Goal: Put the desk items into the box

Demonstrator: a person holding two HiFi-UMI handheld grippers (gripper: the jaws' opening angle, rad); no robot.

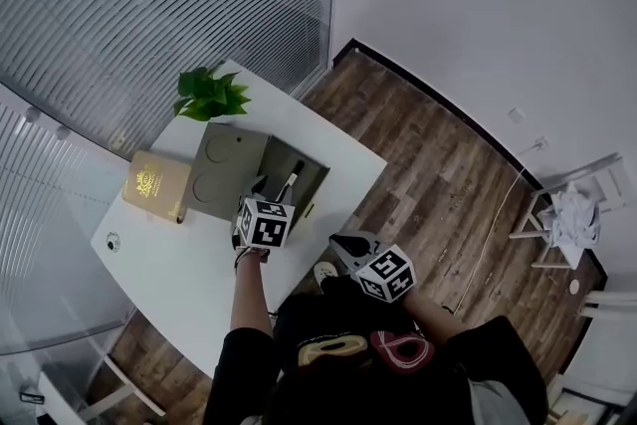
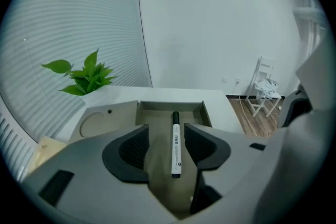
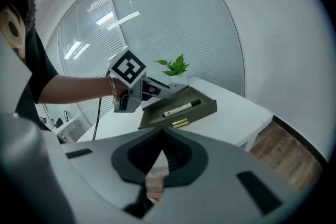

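Note:
A grey box [image 1: 317,176] stands open on the white desk [image 1: 179,264], its lid [image 1: 224,172] laid back flat to the left. A black-and-white marker [image 2: 176,144] lies on the box floor. My left gripper [image 2: 166,139] hovers over the box's near edge, open, with the marker seen below between the pads, untouched. In the head view this left gripper [image 1: 267,186] points into the box. My right gripper [image 3: 161,136] is shut on nothing and hangs off the desk's near edge [image 1: 348,244]. From its view the marker [image 3: 181,107] and left gripper [image 3: 157,89] show.
A potted green plant [image 1: 209,95] stands at the desk's far corner. A gold-coloured box [image 1: 156,184] lies left of the lid. A small gold bar [image 3: 180,123] sits at the box's front wall. A white chair [image 1: 572,214] stands on the wooden floor to the right.

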